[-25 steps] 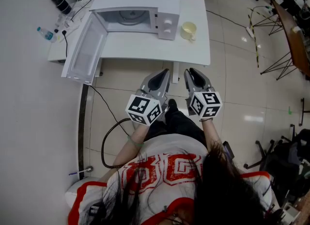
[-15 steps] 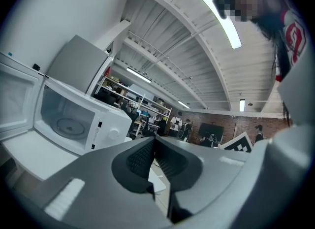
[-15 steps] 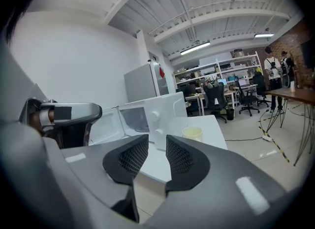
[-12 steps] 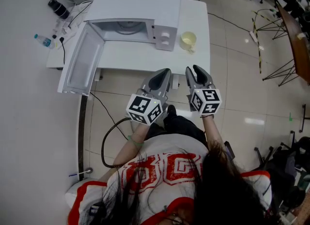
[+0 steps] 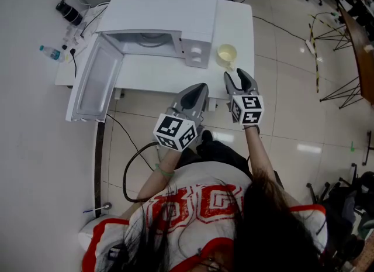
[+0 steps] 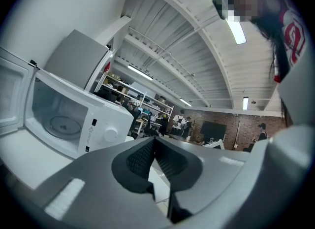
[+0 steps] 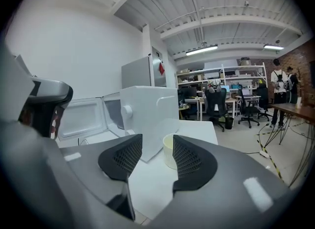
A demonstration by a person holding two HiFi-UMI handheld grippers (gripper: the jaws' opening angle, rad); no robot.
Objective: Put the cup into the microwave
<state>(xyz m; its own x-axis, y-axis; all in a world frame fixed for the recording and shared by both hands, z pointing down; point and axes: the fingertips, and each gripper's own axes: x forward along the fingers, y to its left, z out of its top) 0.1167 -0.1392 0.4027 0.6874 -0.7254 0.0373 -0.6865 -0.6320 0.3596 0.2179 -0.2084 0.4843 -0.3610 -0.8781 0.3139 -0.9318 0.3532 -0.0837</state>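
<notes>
Desk (image 5: 236, 28): microwave (image 5: 163, 4), door (image 5: 93, 86) open; cup (image 5: 227, 54) just beside it; bottle (image 5: 51, 53) at left; left gripper (image 5: 200, 88) jaws together; right gripper (image 5: 238, 75) just opening, apart, empty, short of cup.

A white microwave (image 5: 158, 13) and a white table (image 5: 239, 25) are pictured with a pale yellow cup (image 5: 227, 54). The left gripper (image 5: 197, 88) and right gripper (image 5: 236, 75) are finished in grey, their pads (image 7: 125, 156) being dark and cross-hatched. The marker cubes (image 5: 174, 131) are printed with black-and-white squares. A white shirt (image 5: 198, 206) patterned in red is worn. The floor (image 5: 292, 124) is laid in pale glossy tiles and crossed by a black cable (image 5: 124, 180).
</notes>
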